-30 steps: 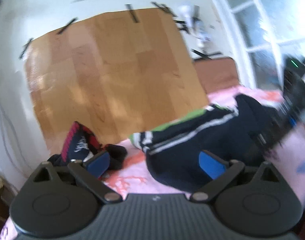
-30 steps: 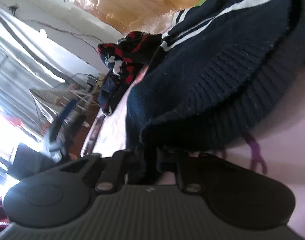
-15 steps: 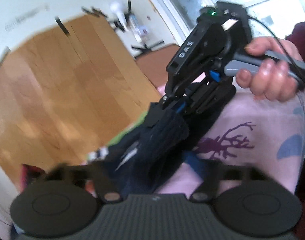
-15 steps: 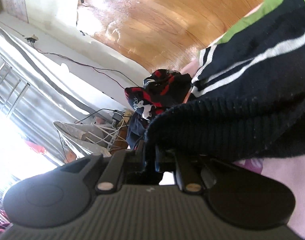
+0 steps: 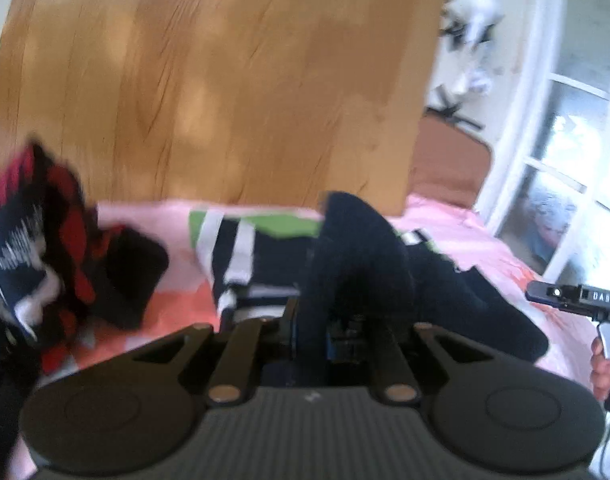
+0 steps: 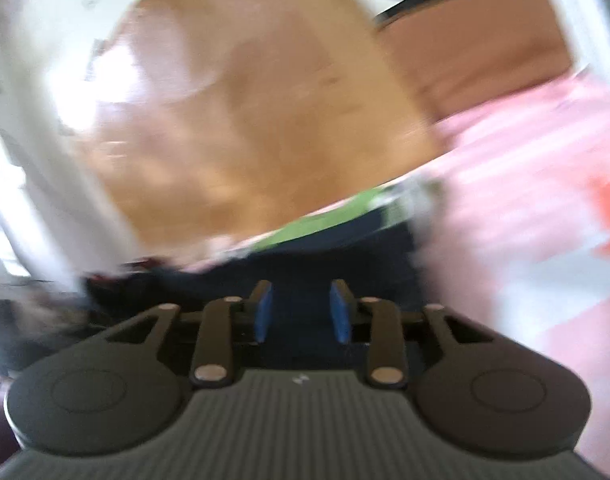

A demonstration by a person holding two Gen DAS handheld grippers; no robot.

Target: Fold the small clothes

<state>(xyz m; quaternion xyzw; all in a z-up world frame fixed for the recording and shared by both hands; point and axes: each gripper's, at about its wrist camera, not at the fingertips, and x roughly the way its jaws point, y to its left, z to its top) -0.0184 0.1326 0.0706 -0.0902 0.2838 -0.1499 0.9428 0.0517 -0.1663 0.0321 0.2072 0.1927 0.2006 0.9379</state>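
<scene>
Motion blur smears the whole right wrist view. In the left wrist view, the dark navy knitted garment [image 5: 357, 264] hides the left gripper's fingers [image 5: 291, 326]; the red-and-black patterned garment [image 5: 33, 248] is cut off at the left edge.

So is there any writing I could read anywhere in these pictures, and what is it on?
"DAS": white letters on the black body of the right gripper, at the right edge of the left wrist view.
White print on the red and black garment: too blurred to read.
Small pale mark on the ribbed housing of each gripper: too small to read.
Right wrist view: nothing else readable, the picture is blurred.
</scene>
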